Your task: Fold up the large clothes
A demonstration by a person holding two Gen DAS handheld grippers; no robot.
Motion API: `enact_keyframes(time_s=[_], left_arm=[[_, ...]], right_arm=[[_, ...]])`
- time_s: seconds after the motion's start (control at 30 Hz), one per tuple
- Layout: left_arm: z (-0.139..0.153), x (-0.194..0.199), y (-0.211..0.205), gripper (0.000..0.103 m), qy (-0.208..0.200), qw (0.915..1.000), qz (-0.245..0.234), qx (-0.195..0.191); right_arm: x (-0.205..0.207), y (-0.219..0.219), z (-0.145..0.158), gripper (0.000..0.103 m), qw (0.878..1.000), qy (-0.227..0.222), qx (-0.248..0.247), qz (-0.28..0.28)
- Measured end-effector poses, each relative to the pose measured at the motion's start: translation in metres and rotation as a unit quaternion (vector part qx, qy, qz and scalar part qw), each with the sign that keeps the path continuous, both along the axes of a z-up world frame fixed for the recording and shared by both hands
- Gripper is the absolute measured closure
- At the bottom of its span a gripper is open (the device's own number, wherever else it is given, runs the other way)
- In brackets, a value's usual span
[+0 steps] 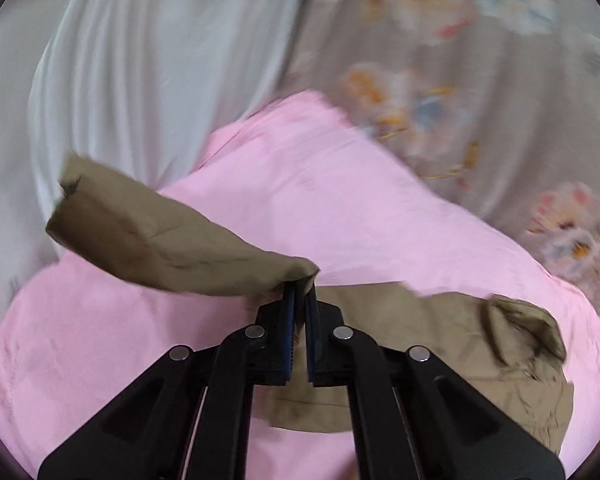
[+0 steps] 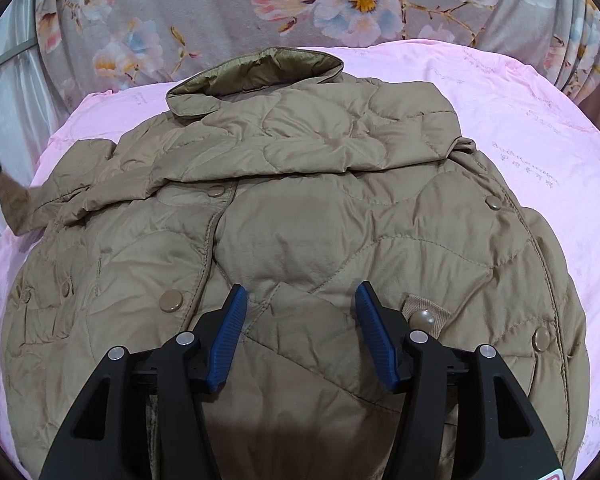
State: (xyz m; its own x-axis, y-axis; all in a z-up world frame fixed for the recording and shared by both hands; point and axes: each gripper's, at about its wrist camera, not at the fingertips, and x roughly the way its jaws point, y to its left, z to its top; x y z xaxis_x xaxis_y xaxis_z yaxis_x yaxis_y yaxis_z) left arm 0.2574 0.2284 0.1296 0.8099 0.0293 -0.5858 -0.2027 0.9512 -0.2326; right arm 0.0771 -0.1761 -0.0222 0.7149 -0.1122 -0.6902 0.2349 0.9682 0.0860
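Jacket (image 2: 292,240), a quilted tan one with snap buttons, is lying front-up on a pink sheet (image 2: 520,128) that is covering the bed, with a grey floral cover (image 2: 220,8) running behind it. In the right wrist view its collar (image 2: 256,76) is pointing away from the camera and its hem is running toward it, so the long axis is running straight ahead of the right gripper (image 2: 300,308).

That gripper is hanging over the lower front with its blue pads spread and nothing between them; whether the pads are brushing the fabric I cannot tell.

The sleeve (image 1: 172,236) on the far left is being drawn out sideways. The left gripper (image 1: 300,292) is clenching the sleeve's cloth, jaws pressed together on a bunched fold, and the cuff end is hanging free to the left, clear of the sheet. So the left hand is the one nearer the sleeve, and the fold probably turns on carrying it rightward, across the long axis, onto the chest.

The left wrist view is showing the pinch itself and a blurred white drape (image 1: 140,60) behind. The right wrist view is showing none of that pinch, only a dark blur and tan cloth at its left edge, yet it alone is giving the whole body, the collar and the snaps (image 2: 171,301).
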Motion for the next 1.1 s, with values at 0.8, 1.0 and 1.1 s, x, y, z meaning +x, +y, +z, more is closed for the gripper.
enact_keyframes(time_s=[0.8, 1.0, 1.1], left_arm=[[-0.032, -0.065, -0.272, 0.023, 0.016, 0.9551, -0.294, -0.031], [-0.025, -0.063, -0.19, 0.021, 0.003, 0.9685, -0.243, -0.053], [-0.034, -0.05, -0.147, 0.021, 0.021, 0.9715, -0.211, -0.107]], right_arm=[[-0.017, -0.027, 0.007, 0.038, 0.993, -0.05, 0.107, 0.008], [-0.01, -0.041, 0.042, 0.037, 0.993, -0.068, 0.101, 0.014], [0.002, -0.042, 0.068, 0.035, 0.991, -0.086, 0.096, 0.022]])
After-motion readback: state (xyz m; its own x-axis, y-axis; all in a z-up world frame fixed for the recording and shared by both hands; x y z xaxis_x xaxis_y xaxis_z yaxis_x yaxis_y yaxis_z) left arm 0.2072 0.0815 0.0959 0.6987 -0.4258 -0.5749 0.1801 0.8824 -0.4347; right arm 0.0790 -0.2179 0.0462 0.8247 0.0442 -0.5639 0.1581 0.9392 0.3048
